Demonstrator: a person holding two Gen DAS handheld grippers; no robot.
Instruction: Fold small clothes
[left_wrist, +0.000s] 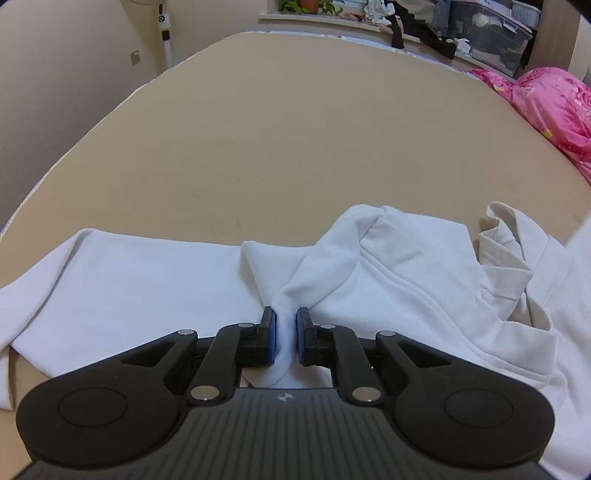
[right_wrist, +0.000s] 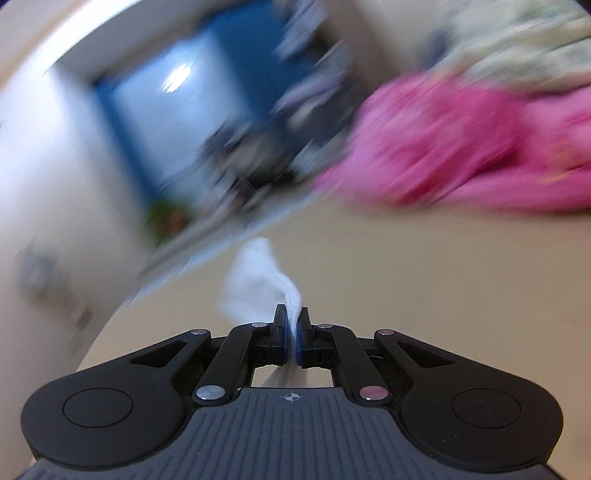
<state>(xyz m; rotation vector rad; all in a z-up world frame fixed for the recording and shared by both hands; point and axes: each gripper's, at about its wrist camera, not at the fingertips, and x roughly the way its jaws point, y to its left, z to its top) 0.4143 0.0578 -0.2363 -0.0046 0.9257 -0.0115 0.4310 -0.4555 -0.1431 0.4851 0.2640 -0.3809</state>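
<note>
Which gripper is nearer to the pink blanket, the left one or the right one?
Right. In its blurred view the right gripper, shut on white cloth, has the pink blanket large ahead. The left gripper, pinching the white garment, sees it far off to one side.

**Garment at the near edge of the bed, quilt at the far right**

The garment lies spread across the near part of the bed, reaching from the left edge to the right. A fold of it runs between the fingers of the left gripper at near centre. The quilt lies on the bed's far right. Behind the bed, a shelf carries a plant at left and a storage box at right.
</note>
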